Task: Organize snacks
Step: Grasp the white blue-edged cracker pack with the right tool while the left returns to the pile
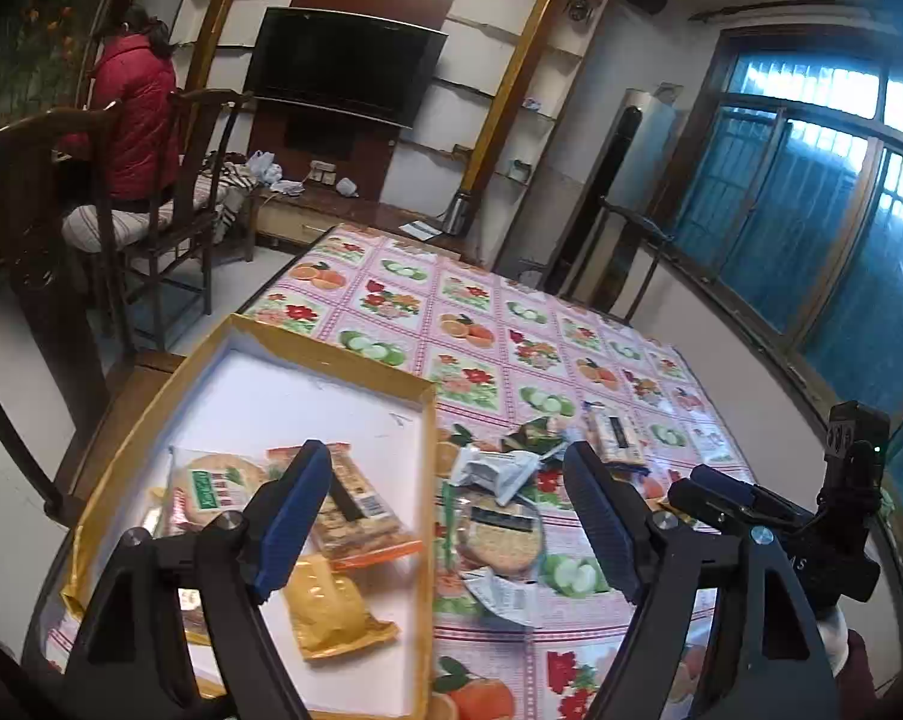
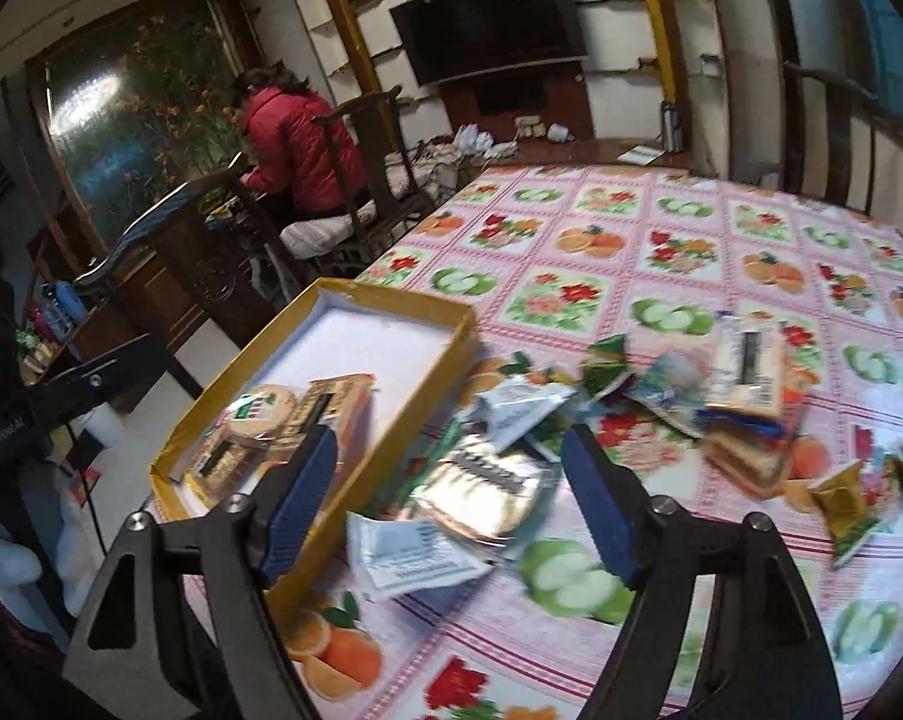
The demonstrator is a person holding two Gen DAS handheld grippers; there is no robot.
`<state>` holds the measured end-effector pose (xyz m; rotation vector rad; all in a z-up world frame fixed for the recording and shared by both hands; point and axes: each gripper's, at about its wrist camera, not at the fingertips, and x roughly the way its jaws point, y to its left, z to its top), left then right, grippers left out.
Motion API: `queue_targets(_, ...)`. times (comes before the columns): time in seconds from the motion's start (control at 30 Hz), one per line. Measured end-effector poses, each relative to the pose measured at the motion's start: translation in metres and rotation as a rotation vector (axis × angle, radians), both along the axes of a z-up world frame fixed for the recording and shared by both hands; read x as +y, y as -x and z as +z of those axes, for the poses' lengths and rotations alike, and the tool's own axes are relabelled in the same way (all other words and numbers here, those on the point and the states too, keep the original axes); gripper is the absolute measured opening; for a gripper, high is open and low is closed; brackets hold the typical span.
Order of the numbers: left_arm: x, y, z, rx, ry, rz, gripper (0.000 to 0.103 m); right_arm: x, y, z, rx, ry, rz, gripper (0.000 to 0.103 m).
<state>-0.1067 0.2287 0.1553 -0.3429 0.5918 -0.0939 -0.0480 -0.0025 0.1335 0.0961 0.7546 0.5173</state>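
Note:
A shallow yellow box [image 1: 151, 414] with a white floor holds several wrapped snacks: a round cracker pack [image 1: 211, 489], a bar pack [image 1: 361, 516] and a yellow pack [image 1: 331, 606]. My left gripper [image 1: 451, 516] is open and empty above the box's right wall. Loose snacks lie on the cloth right of the box: a round cracker pack [image 1: 505, 534], a white sachet [image 1: 499, 471] and a cracker pack [image 1: 616, 435]. My right gripper [image 2: 451, 498] is open and empty over a clear cracker pack [image 2: 481, 492] and a white sachet [image 2: 409, 552]. The box [image 2: 211, 414] lies to its left.
The table carries a pink fruit-and-flower cloth [image 1: 469, 312]. More snack packs [image 2: 745, 372] and a gold sachet [image 2: 841, 504] lie at the right. A person in red [image 1: 136, 114] sits on a wooden chair [image 1: 199, 180] beyond the table's left. The right gripper shows in the left view [image 1: 733, 498].

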Motion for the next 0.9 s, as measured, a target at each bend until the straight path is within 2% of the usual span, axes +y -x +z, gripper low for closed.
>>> queue_targets(0.07, -0.015, -0.003, -0.001, -0.005, 0.006, -0.032, 0.08, -0.044, 0.005, 0.004, -0.015, -0.02, -0.081, 0.084)
queue_targets(0.2, -0.046, -0.028, -0.017, 0.05, -0.006, -0.1, 0.08, -0.126, 0.003, -0.006, 0.06, -0.028, -0.235, 0.084)
queue_targets(0.33, -0.068, -0.048, -0.037, 0.118, 0.005, -0.143, 0.08, -0.171, 0.0, -0.026, 0.131, -0.069, -0.294, 0.084)
queue_targets(0.5, -0.086, -0.057, -0.05, 0.162, -0.022, -0.151, 0.08, -0.175, -0.022, -0.045, 0.193, -0.128, -0.289, 0.084)
queue_targets(0.6, -0.089, -0.058, -0.052, 0.17, -0.043, -0.153, 0.08, -0.163, -0.049, -0.049, 0.213, -0.129, -0.296, 0.084)
queue_targets(0.7, -0.084, -0.062, -0.053, 0.175, -0.06, -0.138, 0.08, -0.148, -0.076, -0.051, 0.223, -0.093, -0.3, 0.084)
queue_targets(0.9, -0.062, -0.08, -0.062, 0.207, -0.017, -0.095, 0.08, -0.116, -0.121, -0.063, 0.255, -0.002, -0.302, 0.084)
